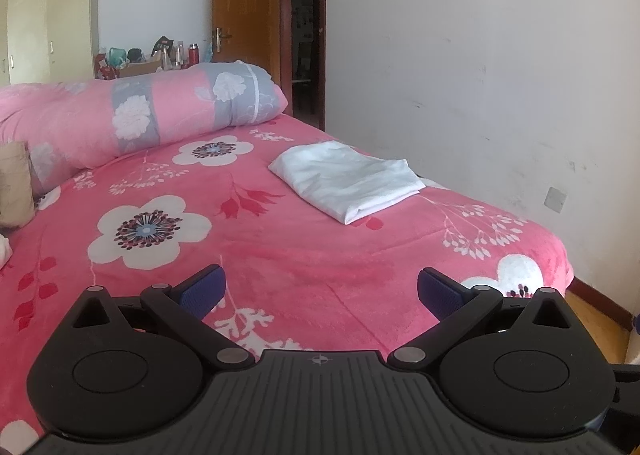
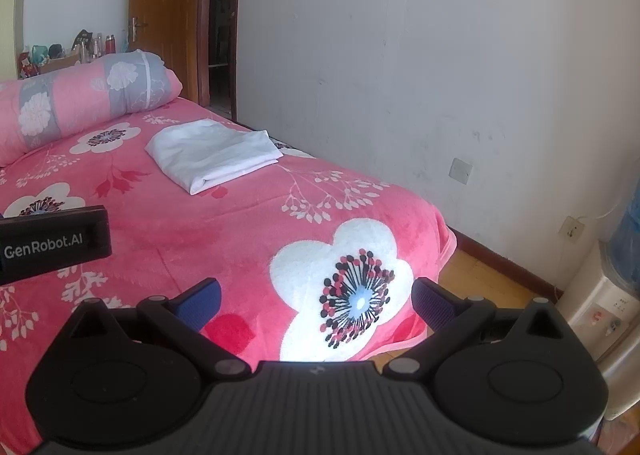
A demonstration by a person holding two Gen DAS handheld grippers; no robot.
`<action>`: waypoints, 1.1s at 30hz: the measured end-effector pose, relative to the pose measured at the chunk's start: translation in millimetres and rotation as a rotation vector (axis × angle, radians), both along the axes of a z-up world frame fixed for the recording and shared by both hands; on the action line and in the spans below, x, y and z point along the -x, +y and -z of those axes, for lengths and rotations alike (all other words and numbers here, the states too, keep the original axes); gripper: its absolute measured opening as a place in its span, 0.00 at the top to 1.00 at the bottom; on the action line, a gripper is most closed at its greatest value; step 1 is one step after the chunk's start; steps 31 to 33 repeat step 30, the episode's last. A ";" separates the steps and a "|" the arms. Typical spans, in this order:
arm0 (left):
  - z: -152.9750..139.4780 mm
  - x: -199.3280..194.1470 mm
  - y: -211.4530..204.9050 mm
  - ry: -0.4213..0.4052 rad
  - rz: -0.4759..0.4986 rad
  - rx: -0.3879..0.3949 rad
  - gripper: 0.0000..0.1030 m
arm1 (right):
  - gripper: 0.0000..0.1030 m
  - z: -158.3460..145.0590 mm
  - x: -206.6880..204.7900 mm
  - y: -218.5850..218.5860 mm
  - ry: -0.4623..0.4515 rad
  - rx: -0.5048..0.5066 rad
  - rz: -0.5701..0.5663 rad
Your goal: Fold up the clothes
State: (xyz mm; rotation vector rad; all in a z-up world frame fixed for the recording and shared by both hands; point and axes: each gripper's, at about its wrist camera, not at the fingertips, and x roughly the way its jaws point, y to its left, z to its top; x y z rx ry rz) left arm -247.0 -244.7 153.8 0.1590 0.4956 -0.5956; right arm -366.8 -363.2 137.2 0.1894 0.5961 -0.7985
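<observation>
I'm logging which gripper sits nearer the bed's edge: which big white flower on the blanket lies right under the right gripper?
The white flower at the blanket's corner by the floor, framed between the right gripper's open jaws.

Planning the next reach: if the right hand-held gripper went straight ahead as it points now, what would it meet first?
Probably the pink blanket, around its big white flower; the open right hand-held gripper is tilted towards it. Depth is unclear.

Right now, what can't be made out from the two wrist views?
- Beige item, left wrist view: cut off by the left edge; identity unclear.
- White cloth scrap, left wrist view: mostly out of frame.
- White folded garment: its type is hidden by the folds, in both views.
- Clutter by the wardrobe: too small to identify.
- Near bed edge: hidden by the right gripper body.
- Left gripper: jaws open, nothing held.
</observation>
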 end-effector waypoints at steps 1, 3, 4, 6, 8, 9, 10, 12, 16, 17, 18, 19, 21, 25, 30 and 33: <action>0.1 -0.5 0.1 0.000 -0.001 0.000 0.00 | 0.00 0.0 -0.4 -0.2 0.000 0.000 0.000; 0.3 -1.0 0.2 0.000 -0.001 0.000 0.00 | 0.00 0.0 -0.8 -0.4 0.002 0.001 0.000; 0.3 -1.0 0.3 0.001 -0.001 0.000 0.00 | 0.00 0.0 -1.1 -0.4 0.002 0.002 0.000; 0.4 -0.9 0.6 0.001 -0.001 -0.001 0.00 | 0.00 -0.2 -1.1 -0.5 0.002 0.000 0.001; 0.4 -0.5 0.3 0.000 0.000 -0.002 0.00 | 0.00 -0.2 -0.8 -0.8 0.002 -0.001 0.002; 0.5 -0.2 0.3 -0.001 0.000 -0.003 0.00 | 0.00 -0.2 -0.6 -1.0 0.003 -0.001 0.002; 0.6 0.1 0.3 -0.002 0.000 -0.003 0.00 | 0.00 -0.2 -0.7 -1.0 0.003 -0.002 0.003; 0.8 0.3 0.4 -0.001 0.000 -0.004 0.00 | 0.00 -0.2 -0.7 -1.1 0.003 -0.002 0.004; 0.7 0.6 0.3 -0.002 0.000 -0.005 0.00 | 0.00 -0.1 -0.6 -1.8 0.002 -0.003 0.005; 0.8 0.7 0.5 -0.003 0.001 -0.006 0.00 | 0.00 0.0 -0.7 -2.0 0.002 -0.003 0.005; 0.8 0.9 0.4 -0.003 0.001 -0.006 0.00 | 0.00 0.1 -0.6 -2.1 0.002 -0.004 0.005; 0.8 1.2 0.2 -0.003 0.000 -0.005 0.00 | 0.00 0.2 -0.6 -2.2 0.002 -0.004 0.006; 0.8 1.4 -0.2 -0.002 0.000 -0.006 0.00 | 0.00 0.4 -0.4 -2.3 0.002 -0.005 0.006; 0.7 1.6 -0.6 0.000 0.001 -0.009 0.00 | 0.00 0.7 0.8 -2.8 0.002 -0.008 0.008; 0.8 1.8 -0.7 0.001 0.001 -0.012 0.00 | 0.00 1.2 1.1 -3.7 0.002 -0.009 0.008; 0.8 1.8 -0.7 0.001 0.001 -0.012 0.00 | 0.00 1.2 1.1 -3.7 0.002 -0.009 0.008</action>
